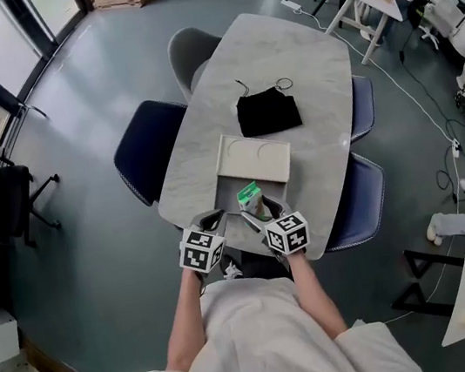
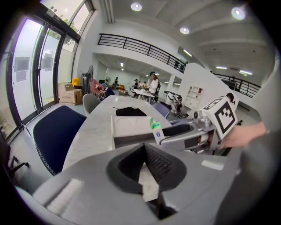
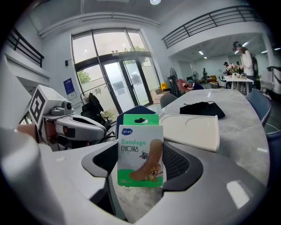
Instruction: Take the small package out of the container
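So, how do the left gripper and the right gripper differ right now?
The right gripper holds the bandage package upright; the left gripper holds nothing. The right gripper's fingers are apart around it; the left gripper's fingers meet at the tips. Both sit side by side at the table.

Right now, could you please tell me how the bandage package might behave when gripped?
The bandage package looks small and slim, so it is probably very light. It stands upright between the jaws without drooping, suggesting fair stiffness. Its smooth printed face may be slippery.
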A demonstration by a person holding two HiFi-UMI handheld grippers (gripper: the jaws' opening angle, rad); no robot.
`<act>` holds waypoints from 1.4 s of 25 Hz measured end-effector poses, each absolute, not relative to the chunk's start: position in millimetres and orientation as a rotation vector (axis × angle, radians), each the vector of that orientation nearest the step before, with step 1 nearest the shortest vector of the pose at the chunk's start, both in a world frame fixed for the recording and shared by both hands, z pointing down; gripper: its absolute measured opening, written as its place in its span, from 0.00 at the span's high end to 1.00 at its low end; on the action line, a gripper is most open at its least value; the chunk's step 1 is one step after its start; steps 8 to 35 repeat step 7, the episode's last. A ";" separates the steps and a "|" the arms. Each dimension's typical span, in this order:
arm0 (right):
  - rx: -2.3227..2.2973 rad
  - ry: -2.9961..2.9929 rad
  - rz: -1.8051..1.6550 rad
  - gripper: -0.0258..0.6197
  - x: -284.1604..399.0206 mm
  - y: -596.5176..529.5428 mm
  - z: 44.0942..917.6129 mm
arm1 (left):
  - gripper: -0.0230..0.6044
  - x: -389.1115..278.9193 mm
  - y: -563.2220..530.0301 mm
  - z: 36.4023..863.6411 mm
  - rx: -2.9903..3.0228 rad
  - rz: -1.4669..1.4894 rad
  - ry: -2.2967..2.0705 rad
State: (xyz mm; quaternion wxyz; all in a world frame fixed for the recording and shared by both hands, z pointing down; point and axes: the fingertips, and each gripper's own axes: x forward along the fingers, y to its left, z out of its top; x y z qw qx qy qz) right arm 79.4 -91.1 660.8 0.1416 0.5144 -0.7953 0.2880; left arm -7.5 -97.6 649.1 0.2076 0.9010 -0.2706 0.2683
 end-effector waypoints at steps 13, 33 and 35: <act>1.495 -2.295 0.844 0.49 81.8 -89.3 660.2 | 0.88 -8.7 -96.7 648.7 2.503 0.747 -0.752; 1.495 -2.295 0.844 0.49 81.8 -89.3 660.2 | 0.88 -8.7 -96.7 648.7 2.503 0.747 -0.752; 1.495 -2.295 0.844 0.49 81.8 -89.3 660.2 | 0.88 -8.7 -96.7 648.7 2.503 0.747 -0.752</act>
